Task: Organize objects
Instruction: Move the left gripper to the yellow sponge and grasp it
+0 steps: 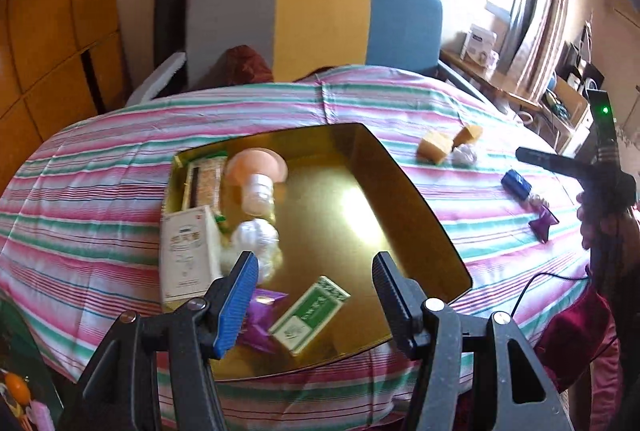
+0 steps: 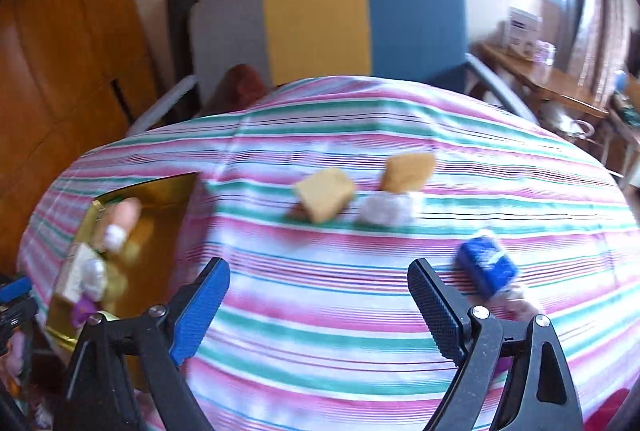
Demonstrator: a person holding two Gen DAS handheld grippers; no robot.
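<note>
A gold tray (image 1: 344, 215) lies on the striped cloth and holds a white box (image 1: 188, 251), a green box (image 1: 308, 315), a purple packet (image 1: 262, 315), a white crumpled ball (image 1: 256, 235), a capped bottle (image 1: 260, 191) and more. My left gripper (image 1: 314, 263) hovers open over the tray's near end, with nothing between its pads. My right gripper (image 2: 320, 271) is open above bare cloth. Beyond it lie two yellow blocks (image 2: 326, 199) (image 2: 408, 171) and a white crumpled ball (image 2: 386, 209). A blue packet (image 2: 486, 267) sits just right of its right finger.
A purple packet (image 1: 542, 221) lies on the cloth right of the tray, near a person's hand (image 1: 600, 227). A grey, yellow and blue chair back (image 1: 320, 19) stands behind the table. A wooden side table (image 2: 552, 79) is at the right, orange cabinets (image 1: 48, 43) at the left.
</note>
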